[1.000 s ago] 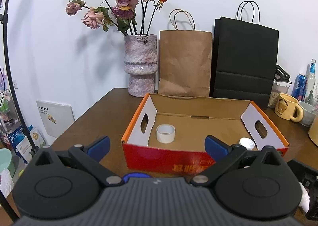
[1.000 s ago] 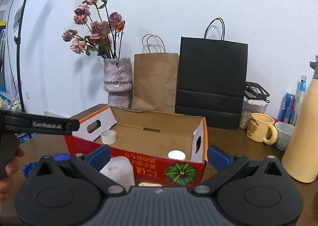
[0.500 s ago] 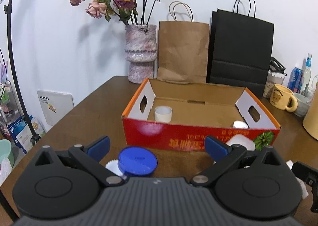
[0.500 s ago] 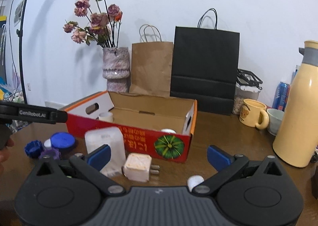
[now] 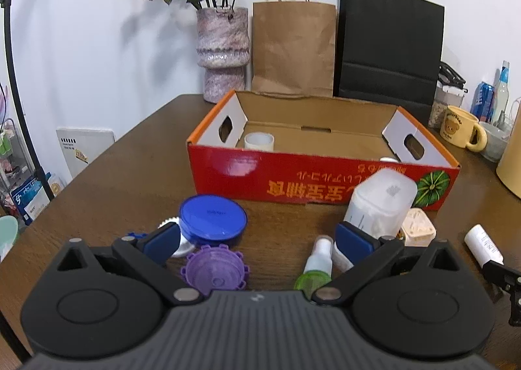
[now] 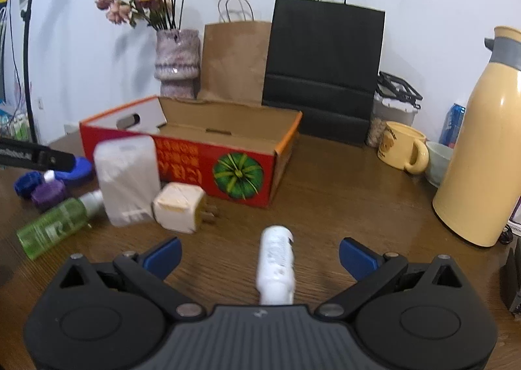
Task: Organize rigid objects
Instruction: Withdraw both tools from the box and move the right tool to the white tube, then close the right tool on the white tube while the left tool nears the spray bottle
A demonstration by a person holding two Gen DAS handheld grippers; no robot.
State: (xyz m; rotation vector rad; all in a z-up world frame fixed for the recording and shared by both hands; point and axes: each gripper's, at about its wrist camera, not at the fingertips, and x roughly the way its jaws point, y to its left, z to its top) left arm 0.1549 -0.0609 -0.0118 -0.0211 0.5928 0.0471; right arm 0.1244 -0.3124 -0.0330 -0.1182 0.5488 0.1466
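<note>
Loose items are being kept in a cluster on the near side of the red cardboard box (image 5: 322, 174), apparently so that they can be lifted over its low front wall one by one. At the far left, a blue round lid (image 5: 213, 218) and a purple ridged cap (image 5: 213, 269) are lying just ahead of the left gripper (image 5: 257, 241), which is being held wide open with nothing between its fingers. Further right, a green bottle (image 6: 55, 226), a white rectangular container (image 6: 127, 179) and a cream plug adapter (image 6: 179, 207) are crowding the box front, leaving little room there. At the right, a white tube (image 6: 276, 267) is lying between the spread, empty fingers of the right gripper (image 6: 260, 254), with open table being left toward the thermos (image 6: 485, 142).
</note>
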